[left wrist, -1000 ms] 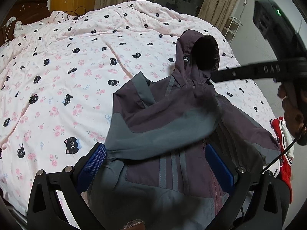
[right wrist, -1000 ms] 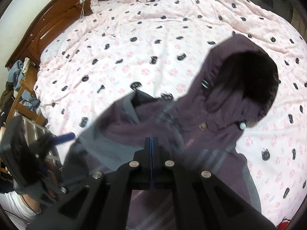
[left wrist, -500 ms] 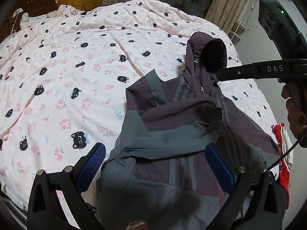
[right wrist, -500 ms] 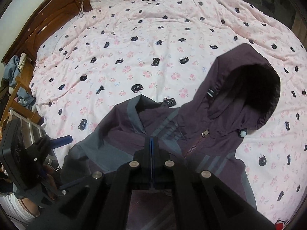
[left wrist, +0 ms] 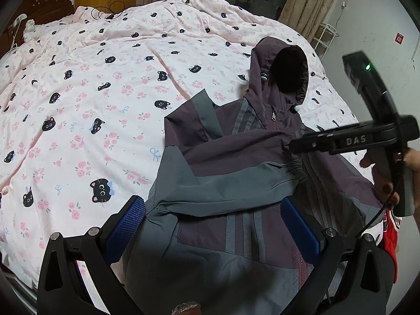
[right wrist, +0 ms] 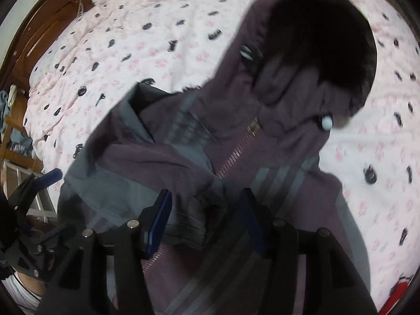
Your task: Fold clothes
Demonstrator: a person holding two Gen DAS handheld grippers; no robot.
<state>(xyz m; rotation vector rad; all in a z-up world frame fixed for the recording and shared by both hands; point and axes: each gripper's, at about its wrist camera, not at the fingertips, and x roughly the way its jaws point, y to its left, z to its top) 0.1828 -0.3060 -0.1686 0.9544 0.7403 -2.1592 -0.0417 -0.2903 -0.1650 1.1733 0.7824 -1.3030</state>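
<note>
Purple jacket cuff (right wrist: 199,225) lies between the opening right tool (right wrist: 207,223).

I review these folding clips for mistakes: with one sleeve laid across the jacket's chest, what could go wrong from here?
1. The right gripper is opening with the elastic cuff of the grey-and-purple sleeve between its fingers; a pad could snag the cuff and pull the fold back.
2. The purple-and-grey hooded jacket lies near the edge of the pink cat-print bed cover, so a tug could slide it off.
3. The hood is unfolded and may bulk up the final fold.
</note>
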